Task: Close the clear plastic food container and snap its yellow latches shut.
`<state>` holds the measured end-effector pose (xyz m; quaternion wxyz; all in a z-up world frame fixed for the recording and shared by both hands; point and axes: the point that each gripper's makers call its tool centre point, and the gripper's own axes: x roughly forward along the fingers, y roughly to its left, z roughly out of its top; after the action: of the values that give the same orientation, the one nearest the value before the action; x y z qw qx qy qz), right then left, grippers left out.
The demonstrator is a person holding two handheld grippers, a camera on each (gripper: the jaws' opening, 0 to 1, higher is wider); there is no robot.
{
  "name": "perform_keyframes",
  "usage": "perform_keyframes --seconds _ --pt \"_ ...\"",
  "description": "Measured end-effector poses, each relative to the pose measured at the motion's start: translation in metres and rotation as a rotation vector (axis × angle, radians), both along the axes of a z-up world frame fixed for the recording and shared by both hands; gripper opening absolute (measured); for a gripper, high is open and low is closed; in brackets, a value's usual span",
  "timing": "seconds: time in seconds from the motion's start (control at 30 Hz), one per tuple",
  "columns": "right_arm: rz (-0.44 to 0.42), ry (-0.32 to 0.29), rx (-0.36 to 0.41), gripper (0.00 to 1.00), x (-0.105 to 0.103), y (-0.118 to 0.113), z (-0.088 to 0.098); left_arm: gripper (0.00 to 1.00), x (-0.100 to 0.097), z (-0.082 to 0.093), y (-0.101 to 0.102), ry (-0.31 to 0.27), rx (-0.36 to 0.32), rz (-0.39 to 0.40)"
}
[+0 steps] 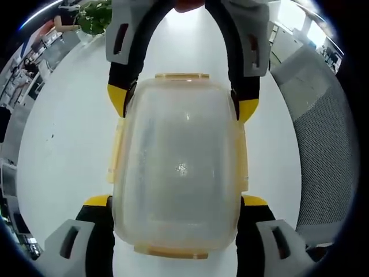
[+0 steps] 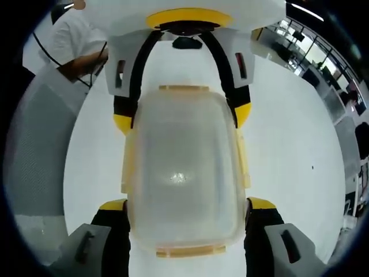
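The container sits lidded on the table; both claws, left and right, straddle it spread wide; press each latch squarely.

The inner faces of the fingers are hidden by the container in both views, so contact cannot be judged. The container's inside is blurred by the cloudy lid. A person behind the container is cut off.
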<state>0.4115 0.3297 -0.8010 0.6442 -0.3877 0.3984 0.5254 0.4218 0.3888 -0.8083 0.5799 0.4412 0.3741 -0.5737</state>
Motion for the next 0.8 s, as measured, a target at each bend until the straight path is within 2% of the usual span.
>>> perform_keyframes --seconds 0.63,0.8 --pt "0.0 0.006 0.01 0.83 -0.0008 0.0 -0.0001 0.89 0.0004 -0.0008 -0.0008 0.003 -0.005 0.0" --pt "0.003 0.003 0.017 0.83 -0.0015 0.0 0.0013 0.89 -0.0004 0.0 0.0 0.002 0.014 -0.005"
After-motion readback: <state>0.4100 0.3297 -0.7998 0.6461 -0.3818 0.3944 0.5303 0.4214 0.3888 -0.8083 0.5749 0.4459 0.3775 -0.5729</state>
